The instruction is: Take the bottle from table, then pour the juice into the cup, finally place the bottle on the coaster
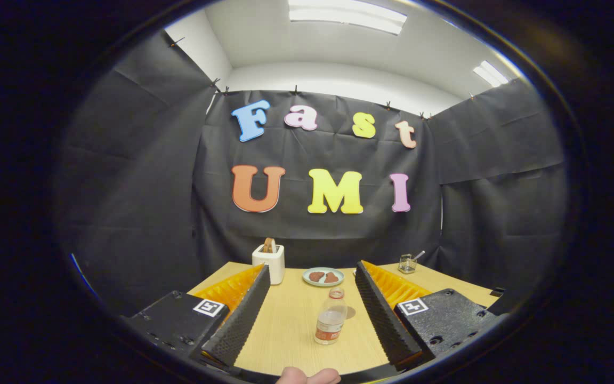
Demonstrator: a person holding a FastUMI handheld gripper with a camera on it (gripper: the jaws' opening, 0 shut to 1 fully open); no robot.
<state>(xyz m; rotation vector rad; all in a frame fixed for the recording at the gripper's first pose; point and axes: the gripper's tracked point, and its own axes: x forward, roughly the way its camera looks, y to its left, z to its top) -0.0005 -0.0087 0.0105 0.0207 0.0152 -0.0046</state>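
Claw [311,306] wide, empty; we find bottle [331,321] upright on tabletop [285,330] between fingers, ungrasped. Pouring, coaster placement outstanding.

Clear bottle [331,321], red label.

bottle [331,322]: clear plastic, cap on, a label band around its lower part; stands upright on the wooden table [285,330], near, between the two open fingers and not touching them.
coaster [350,312]: small flat round disc, just behind the bottle on its right, partly hidden.
cup [406,263]: small clear glass, far right on the table, something thin sticking out of it.
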